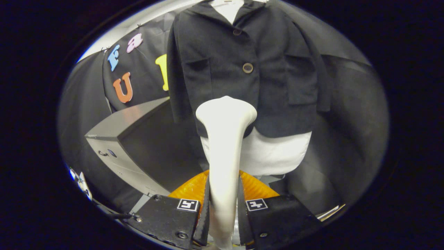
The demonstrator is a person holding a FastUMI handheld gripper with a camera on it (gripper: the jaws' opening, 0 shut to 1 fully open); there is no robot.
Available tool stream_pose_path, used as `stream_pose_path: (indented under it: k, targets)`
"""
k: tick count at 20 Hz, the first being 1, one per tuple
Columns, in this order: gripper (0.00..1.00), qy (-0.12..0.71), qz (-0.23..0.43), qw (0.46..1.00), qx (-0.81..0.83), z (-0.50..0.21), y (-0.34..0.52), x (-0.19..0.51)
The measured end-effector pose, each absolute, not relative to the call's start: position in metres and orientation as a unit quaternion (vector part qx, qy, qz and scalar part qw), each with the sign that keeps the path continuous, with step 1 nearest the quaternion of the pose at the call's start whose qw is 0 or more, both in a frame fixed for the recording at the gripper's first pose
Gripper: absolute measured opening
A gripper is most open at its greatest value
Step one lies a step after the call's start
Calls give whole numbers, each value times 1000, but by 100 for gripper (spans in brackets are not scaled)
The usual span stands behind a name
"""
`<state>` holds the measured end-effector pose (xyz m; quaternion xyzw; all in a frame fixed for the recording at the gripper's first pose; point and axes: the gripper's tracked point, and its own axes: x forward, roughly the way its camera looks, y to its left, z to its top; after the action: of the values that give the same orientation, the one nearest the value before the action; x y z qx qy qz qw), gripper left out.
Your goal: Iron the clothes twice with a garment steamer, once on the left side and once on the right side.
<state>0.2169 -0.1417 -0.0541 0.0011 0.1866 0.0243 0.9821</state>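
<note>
Tongs: my gripper is clenched on the steamer; both fingers press against the sides of its neck, one on each flank, with no gap that I can see.

Steamer: the garment steamer stands up between my fingers and flares into a wide head just ahead of them. The head sits low in front of the jacket, near its hem; I cannot tell whether it touches the cloth.

Steamer handling: I judge it a hard, smooth, rigid shell, likely slick under the pads and top-heavy with the head out in front. The narrow neck where I hold it now looks the right place; higher up it widens and the fingers would slide off.

Jacket: the dark jacket hangs beyond the fingers on a white dress form, buttoned at the front, a flap pocket on each side.

Jacket handling: soft, light cloth that I expect to give and swing under pressure; the form behind it offers backing, so I would press gently and keep the head flat.

Buttons: the lower button lies straight above the head; hard and raised, best skirted.

Surroundings: a grey box stands to the left of my fingers, an orange ribbed piece directly behind them.

Progress: I judge the head set low, ready for an upward pass; which side is due I cannot tell.
</note>
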Motion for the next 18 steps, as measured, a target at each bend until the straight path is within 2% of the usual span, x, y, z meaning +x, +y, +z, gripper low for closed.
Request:
stream_pose_path:
  k: [12, 18]
  targets:
    - [37, -37, -36, 997, -50, 196, -184, 186]
    - [37, -114, -78, 989, -58, 299, -220, 185]
